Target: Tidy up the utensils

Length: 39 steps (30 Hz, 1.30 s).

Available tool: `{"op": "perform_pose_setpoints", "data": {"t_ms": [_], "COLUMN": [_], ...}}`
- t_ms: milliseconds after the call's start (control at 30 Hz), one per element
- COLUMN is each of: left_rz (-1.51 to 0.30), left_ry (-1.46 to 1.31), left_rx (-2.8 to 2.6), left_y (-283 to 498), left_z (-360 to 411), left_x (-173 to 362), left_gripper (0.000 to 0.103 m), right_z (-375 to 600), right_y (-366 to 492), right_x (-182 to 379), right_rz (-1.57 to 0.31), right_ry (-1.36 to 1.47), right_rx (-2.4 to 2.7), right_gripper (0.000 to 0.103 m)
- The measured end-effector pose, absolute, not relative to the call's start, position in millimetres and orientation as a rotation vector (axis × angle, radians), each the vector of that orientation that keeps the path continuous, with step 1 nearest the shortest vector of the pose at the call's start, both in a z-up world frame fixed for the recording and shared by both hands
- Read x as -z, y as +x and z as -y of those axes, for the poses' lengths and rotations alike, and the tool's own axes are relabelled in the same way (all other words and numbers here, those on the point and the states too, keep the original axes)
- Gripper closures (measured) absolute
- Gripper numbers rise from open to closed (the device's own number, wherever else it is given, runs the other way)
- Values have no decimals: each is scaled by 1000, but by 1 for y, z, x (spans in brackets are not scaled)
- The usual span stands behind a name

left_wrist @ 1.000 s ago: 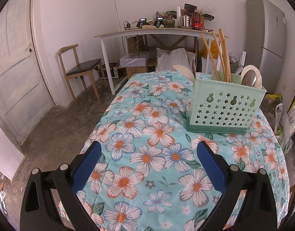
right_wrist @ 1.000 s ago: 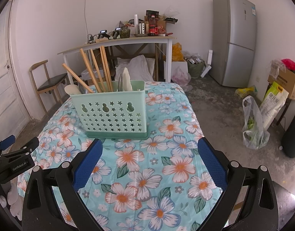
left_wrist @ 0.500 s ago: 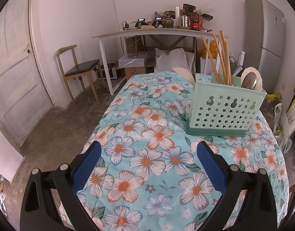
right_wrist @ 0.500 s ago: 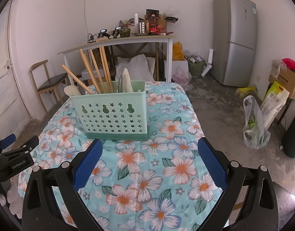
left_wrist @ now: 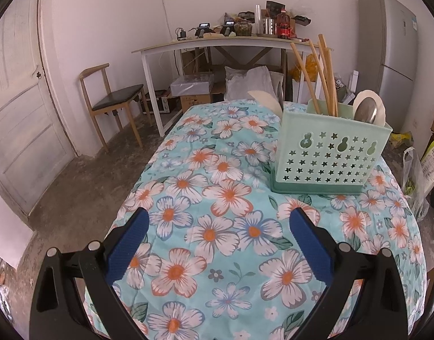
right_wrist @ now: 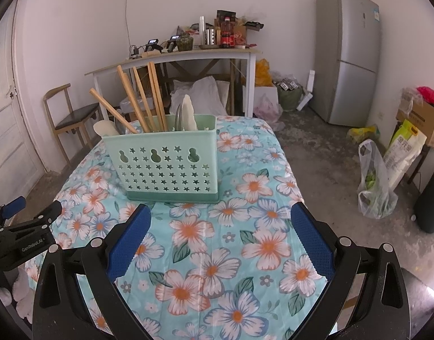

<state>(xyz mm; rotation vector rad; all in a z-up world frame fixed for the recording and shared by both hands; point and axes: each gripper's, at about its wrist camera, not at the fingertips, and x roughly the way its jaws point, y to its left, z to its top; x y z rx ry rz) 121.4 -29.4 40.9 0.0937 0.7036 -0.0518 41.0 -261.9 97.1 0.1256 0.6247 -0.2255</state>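
- Underneath everything, a floral tablecloth in turquoise with white and orange flowers covers the table; the floor around it is bare concrete.
- Behind stand a white work table crowded with bottles and gadgets, a wooden chair by a pale door, and a grey refrigerator at the right.
- Upright on the cloth sits the mint-green utensil caddy, its front pierced with stars and gourd shapes.
- It holds wooden chopsticks leaning leftward, a metal spoon and a white spoon.
- Both grippers hover low over the cloth, short of the caddy: the left gripper and the right gripper each have their blue-padded jaws spread wide, holding nothing.
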Motion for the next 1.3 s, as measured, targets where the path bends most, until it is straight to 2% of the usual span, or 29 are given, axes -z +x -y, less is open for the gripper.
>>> {"op": "perform_pose_setpoints", "data": {"t_ms": [1300], "left_rz": [-692], "left_ry": [67], "left_rx": [59], "left_y": [105], "left_z": [16], "left_x": [-46], "left_gripper": [6], "right_z": [251], "right_y": [28], "right_x": [-109], "right_rz": [-584], "right_ry": [123], "right_rx": [234], "right_gripper": [8]}}
